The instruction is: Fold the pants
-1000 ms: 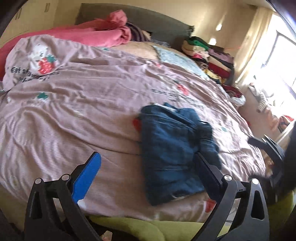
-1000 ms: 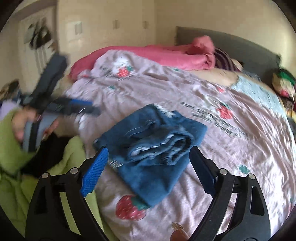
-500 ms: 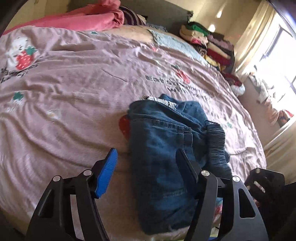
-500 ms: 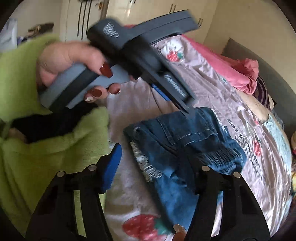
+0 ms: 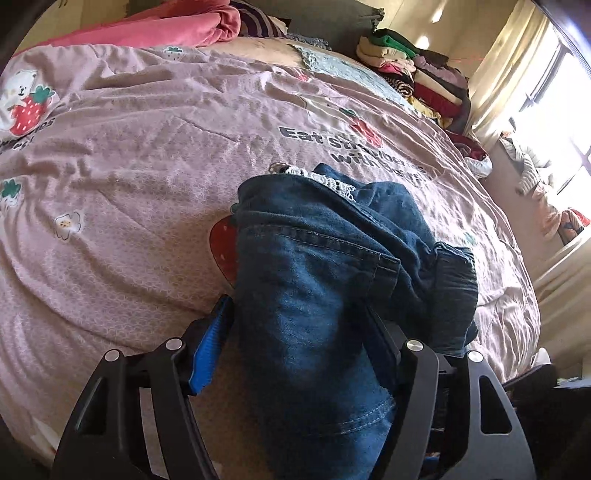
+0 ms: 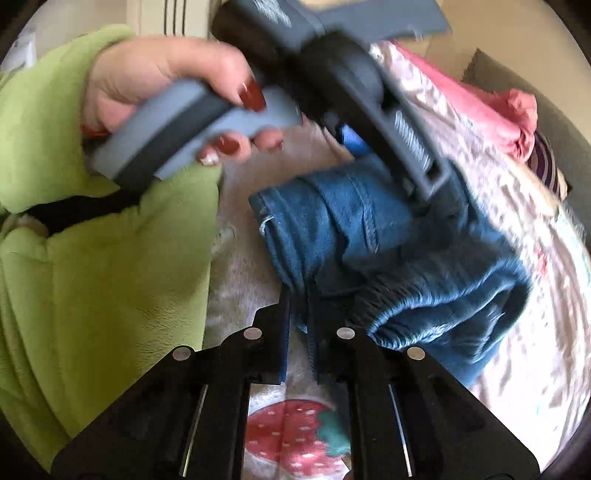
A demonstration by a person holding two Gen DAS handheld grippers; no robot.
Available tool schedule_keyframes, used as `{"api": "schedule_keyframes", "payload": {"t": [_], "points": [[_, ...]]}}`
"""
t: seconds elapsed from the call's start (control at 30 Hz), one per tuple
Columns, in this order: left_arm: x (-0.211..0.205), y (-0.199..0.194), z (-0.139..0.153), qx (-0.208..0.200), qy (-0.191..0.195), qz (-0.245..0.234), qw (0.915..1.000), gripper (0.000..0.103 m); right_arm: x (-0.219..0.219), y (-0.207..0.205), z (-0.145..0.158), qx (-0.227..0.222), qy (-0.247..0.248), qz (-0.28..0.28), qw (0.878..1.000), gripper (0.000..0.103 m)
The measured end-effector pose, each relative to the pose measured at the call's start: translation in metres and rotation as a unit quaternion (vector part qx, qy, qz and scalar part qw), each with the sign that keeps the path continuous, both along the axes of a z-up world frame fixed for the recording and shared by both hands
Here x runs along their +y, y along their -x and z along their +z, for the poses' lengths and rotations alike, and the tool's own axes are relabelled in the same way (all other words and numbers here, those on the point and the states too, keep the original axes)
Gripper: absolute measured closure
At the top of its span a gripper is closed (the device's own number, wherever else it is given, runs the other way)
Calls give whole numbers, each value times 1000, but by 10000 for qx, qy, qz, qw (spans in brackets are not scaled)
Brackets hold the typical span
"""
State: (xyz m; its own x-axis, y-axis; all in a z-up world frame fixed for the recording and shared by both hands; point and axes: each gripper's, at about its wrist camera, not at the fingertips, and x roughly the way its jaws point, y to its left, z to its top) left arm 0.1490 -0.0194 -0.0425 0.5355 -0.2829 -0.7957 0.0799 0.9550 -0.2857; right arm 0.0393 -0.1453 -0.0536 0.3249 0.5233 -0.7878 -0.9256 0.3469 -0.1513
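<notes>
The folded blue denim pants lie on the pink strawberry bedspread. In the left wrist view my left gripper has its fingers on either side of the near end of the bundle, pressed against the denim. In the right wrist view my right gripper is nearly closed on a bunched edge of the pants. The left gripper's body and the hand holding it cross above the pants there.
A pink blanket and a grey headboard are at the far end of the bed. A stack of folded clothes stands at the far right corner. A bright window is at right. A green sleeve fills the left of the right wrist view.
Both grippers moved in onto the pants. The left fingers narrowed around the bundle's near end. The right fingers went from wide open to nearly closed on the pants' edge.
</notes>
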Motion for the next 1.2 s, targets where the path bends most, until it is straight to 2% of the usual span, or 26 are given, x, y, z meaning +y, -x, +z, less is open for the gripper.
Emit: {"api": "schedule_keyframes", "payload": {"t": [0.13, 0.27, 0.3, 0.33, 0.4, 0.5, 0.7, 0.9, 0.93, 0.97, 1.2], "points": [[-3, 8, 5, -67, -42, -26, 10000, 37, -8, -2, 15, 398, -447, -282, 9978, 92], [-3, 13, 11, -176, -99, -24, 9998, 37, -19, 4, 33, 519, -778, -461, 9945, 86], [-3, 15, 13, -210, -119, -21, 9997, 37, -23, 4, 39, 557, -890, -525, 9931, 80], [-2, 16, 16, -262, -138, -20, 9996, 37, -27, 3, 44, 614, -985, -574, 9916, 69], [-3, 19, 19, -299, -166, -25, 9994, 37, -35, 3, 54, 684, -1207, -696, 9879, 58], [-3, 24, 24, -358, -165, -34, 9992, 37, -42, 4, 62, 656, -1378, -842, 9847, 57], [-2, 33, 32, -453, -144, -26, 9989, 37, -49, -6, 71, 468, -1474, -1079, 9821, 45], [-2, 40, 36, -483, -118, -15, 9988, 37, -62, -14, 80, 404, -1652, -1384, 9757, 37], [-1, 41, 37, -494, -121, -14, 9987, 33, -64, -15, 82, 385, -1663, -1450, 9746, 36], [-1, 42, 38, -497, -131, 1, 9987, 9, -66, -18, 82, 364, -1663, -1515, 9737, 36], [1, 48, 42, -627, -209, 60, 9978, 6, -79, -33, 83, 304, -1803, -2062, 9613, 33]]}}
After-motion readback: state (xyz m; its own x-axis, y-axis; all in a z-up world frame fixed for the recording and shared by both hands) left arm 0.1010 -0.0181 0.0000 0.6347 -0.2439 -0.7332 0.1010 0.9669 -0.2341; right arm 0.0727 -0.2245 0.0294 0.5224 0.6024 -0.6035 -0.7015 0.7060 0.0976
